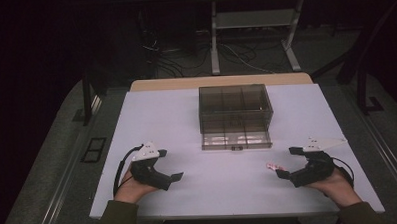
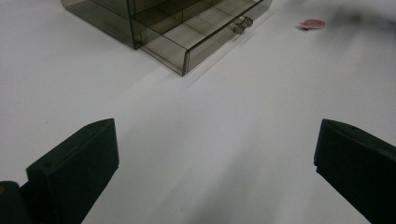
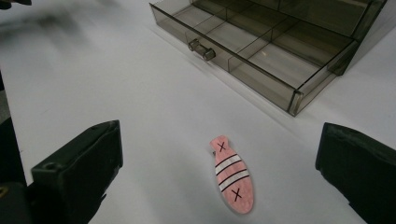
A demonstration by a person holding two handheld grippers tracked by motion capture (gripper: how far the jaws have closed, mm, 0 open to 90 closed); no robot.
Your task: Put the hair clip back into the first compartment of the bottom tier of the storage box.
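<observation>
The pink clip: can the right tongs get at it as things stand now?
Probably yes. The pink clip lies flat on the bare table, just ahead of the open right tongs, with nothing between. The open drawer stands farther off, apart from the clip.

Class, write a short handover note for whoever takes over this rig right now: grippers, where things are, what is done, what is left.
Left gripper: open, holding nothing, low over the table.
Right gripper: open, holding nothing, the pink hair clip lying flat on the table just ahead of its jaws.
Smoky plastic drawer box: mid-table, its bottom drawer already pulled out; the compartments in view look empty.
Left, probably: grasp the clip, place it in a drawer compartment, close the drawer.
</observation>
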